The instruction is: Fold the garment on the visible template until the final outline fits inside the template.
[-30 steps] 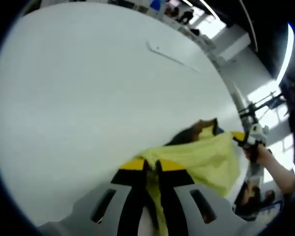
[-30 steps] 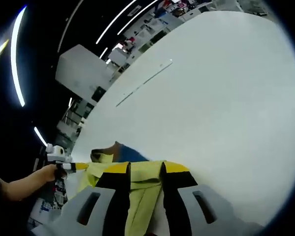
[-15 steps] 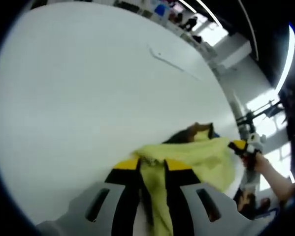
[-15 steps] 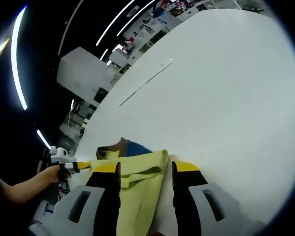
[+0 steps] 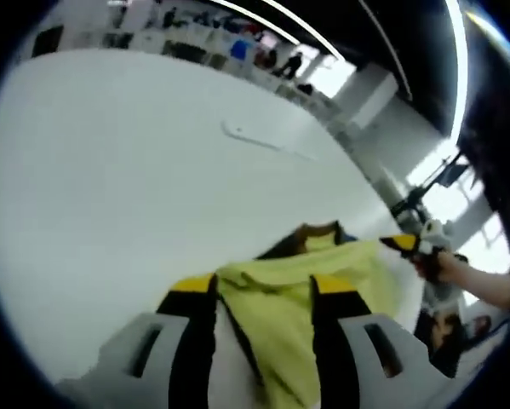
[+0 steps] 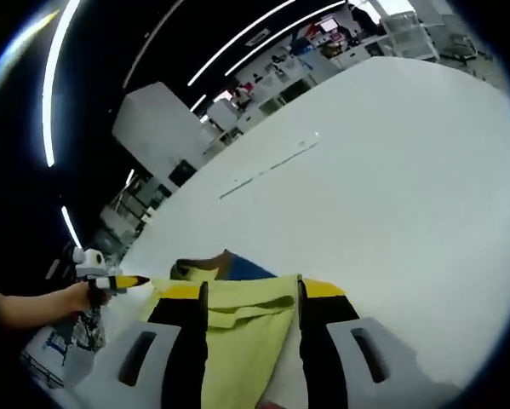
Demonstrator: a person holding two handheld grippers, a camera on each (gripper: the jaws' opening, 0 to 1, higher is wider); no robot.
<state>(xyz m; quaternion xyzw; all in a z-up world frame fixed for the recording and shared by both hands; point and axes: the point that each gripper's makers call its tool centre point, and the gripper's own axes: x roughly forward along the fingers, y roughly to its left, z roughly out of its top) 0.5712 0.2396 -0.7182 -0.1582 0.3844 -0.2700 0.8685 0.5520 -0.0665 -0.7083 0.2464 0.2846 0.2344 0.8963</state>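
where jaws part, soft yellow garment [image 5: 310, 294], smooth white table [image 5: 110, 187]

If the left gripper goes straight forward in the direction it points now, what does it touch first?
Probably the yellow garment: it lies between the jaws of the left gripper, which stand apart. Past its dark collar comes bare white table; depth is unclear.

A big open lab or workshop hall is showing here: long strip lights [image 6: 237, 38] are running across a dark ceiling, a wide white table [image 6: 391, 187] is spreading out, and cluttered workbenches and shelving [image 5: 195, 38] are lining the far side.
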